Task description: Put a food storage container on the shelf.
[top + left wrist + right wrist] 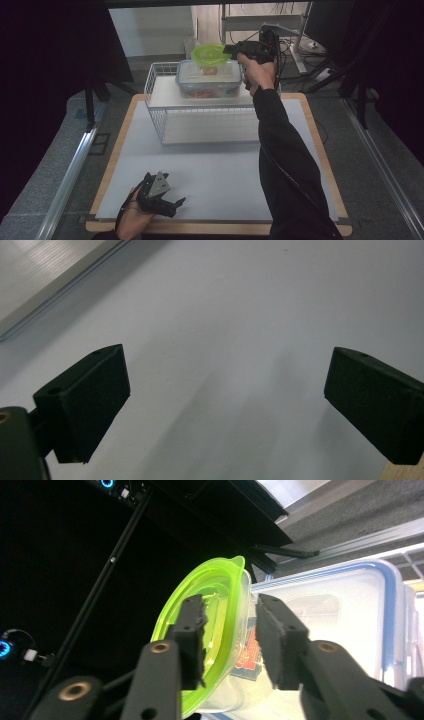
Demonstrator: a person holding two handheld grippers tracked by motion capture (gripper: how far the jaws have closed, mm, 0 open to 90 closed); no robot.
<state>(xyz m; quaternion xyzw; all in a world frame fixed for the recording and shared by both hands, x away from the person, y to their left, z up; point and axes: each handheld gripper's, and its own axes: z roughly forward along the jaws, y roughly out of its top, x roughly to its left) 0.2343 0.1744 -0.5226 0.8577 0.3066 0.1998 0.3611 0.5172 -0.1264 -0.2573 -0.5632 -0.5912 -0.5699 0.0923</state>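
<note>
The high view looks forward and down over the white table (210, 170), taking in both hands. The left gripper view skims close above that same table (240, 315), beyond its fingers. The right gripper view, rolled sideways, sits near the green-lidded container (210, 610) between its fingers (192, 630), which the high view shares (210, 54).

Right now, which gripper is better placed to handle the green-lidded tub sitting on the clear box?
Right. The right gripper is up at the green-lidded tub on the clear box, its jaws either side of the lid's rim with a gap showing. The left gripper rests open, low on the table, far from the rack.
</note>
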